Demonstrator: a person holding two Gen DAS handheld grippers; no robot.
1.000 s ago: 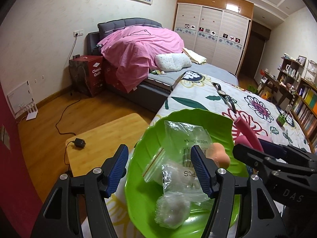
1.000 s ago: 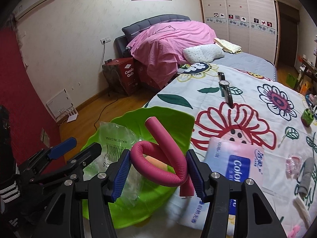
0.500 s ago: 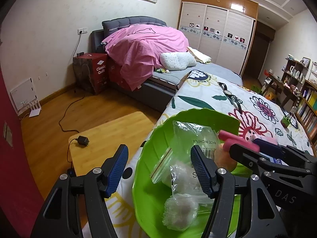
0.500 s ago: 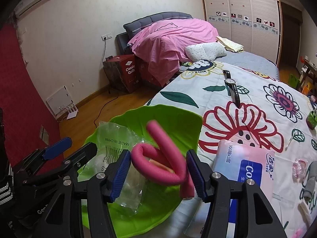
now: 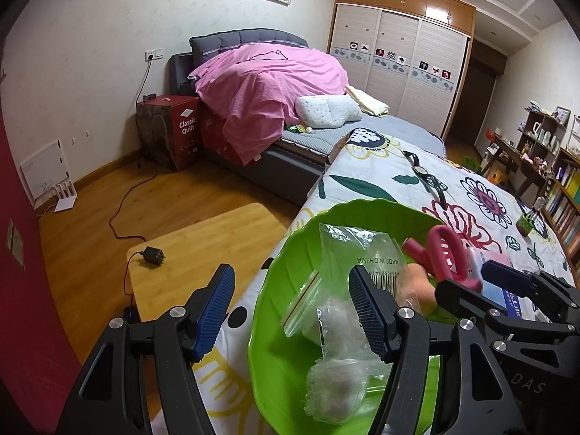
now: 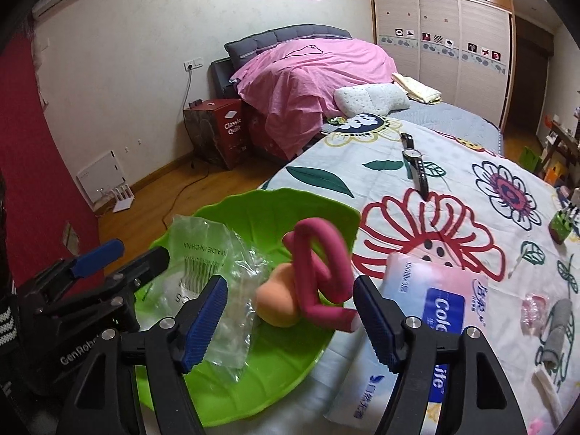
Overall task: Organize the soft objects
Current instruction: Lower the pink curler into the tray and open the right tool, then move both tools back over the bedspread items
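A green bowl (image 5: 362,206) (image 6: 253,203) stands on the flowered cloth. Inside lie clear plastic bags (image 5: 362,253) (image 6: 203,250) and an orange sponge (image 6: 279,304). My right gripper (image 6: 290,282) hovers over the bowl's right side, its jaws opening. A bent pink foam curler (image 6: 319,272) (image 5: 446,253) sits loosely between them, blurred, resting on the sponge and the bowl rim; the pads do not press it. My left gripper (image 5: 291,273) is open and straddles the bowl's left rim, one finger outside and one inside over the bags.
A tissue pack (image 6: 435,301) lies right of the bowl. Farther on the cloth are a wristwatch (image 6: 415,166), a pink wrapped item (image 6: 533,308), a grey roll (image 6: 554,333) and a small green pot (image 6: 562,221). A wooden stool (image 5: 203,246) stands left of the table.
My right gripper's jaws have widened and the pink curler has come free of the pads, sagging down onto the sponge in the bowl. The left gripper kept its opening.
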